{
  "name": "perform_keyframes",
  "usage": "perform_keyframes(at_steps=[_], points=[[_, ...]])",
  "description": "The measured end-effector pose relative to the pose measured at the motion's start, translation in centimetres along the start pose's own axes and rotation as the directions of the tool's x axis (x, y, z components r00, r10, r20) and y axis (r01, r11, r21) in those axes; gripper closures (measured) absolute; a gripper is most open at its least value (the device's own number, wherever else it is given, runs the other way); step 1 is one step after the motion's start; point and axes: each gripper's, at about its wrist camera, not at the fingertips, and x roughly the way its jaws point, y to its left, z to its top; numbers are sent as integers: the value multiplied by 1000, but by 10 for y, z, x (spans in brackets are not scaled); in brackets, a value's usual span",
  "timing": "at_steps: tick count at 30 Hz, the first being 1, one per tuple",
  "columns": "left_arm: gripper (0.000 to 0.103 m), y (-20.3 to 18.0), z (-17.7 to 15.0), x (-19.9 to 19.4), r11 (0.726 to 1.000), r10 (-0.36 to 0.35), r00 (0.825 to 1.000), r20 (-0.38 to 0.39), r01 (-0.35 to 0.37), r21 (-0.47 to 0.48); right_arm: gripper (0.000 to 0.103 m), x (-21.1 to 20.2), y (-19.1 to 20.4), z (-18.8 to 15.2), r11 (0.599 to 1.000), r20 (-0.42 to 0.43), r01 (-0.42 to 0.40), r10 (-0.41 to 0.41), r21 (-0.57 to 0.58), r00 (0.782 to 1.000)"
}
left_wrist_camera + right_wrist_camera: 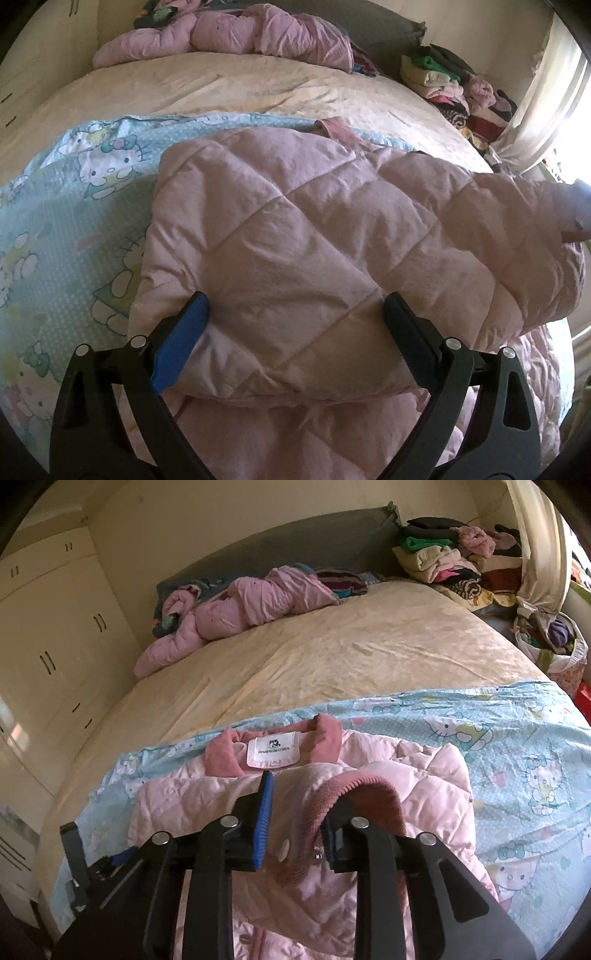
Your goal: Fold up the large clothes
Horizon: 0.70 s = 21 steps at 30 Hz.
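Observation:
A pale pink quilted jacket (314, 240) lies folded on a blue cartoon-cat sheet (74, 221) at the near end of the bed. My left gripper (295, 314) is open wide, its fingers resting over the jacket's near fold, one on each side. In the right wrist view the jacket (424, 794) shows its dark pink collar with a white label (271, 751). A ribbed dark pink sleeve cuff (354, 794) drapes over the right finger of my right gripper (299, 819). Its jaws stand partly apart, and a gap shows between the blue pad (266, 812) and the cuff.
The cream bedspread (332, 646) stretches beyond the sheet (517, 757). A second pink jacket (240, 605) lies crumpled by the grey headboard. Stacked clothes (450, 557) pile up at the far right corner beside a curtain. Cream wardrobe doors (55, 627) line the left.

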Motion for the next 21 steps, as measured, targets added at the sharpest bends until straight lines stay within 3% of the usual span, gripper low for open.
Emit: perform_keyframes(at_steps=[11,13,16,18,21], points=[[13,7,-4,11,1000,-25,999,-39,25,-19,72,-28,6,-4,999,44,-34,34,11,998],[12,9,-5,13,999,-28,999,-43,27,-25,59,-42,8,-2,1000,96,-4,4,0,995],[12,7,-6,13,1000,-23,999,-42,22,-20,48,-59,15,1,999,170,22,-16,-32,985],[12,7,-6,13,1000,-21,999,-41,21,-19,47,-60,23,2,998,174,24,-12,-64,985],[12,7,-7,13,1000,-21,999,-42,20,-19,36,-49,37,0,994,147,13,3,-111,989]])
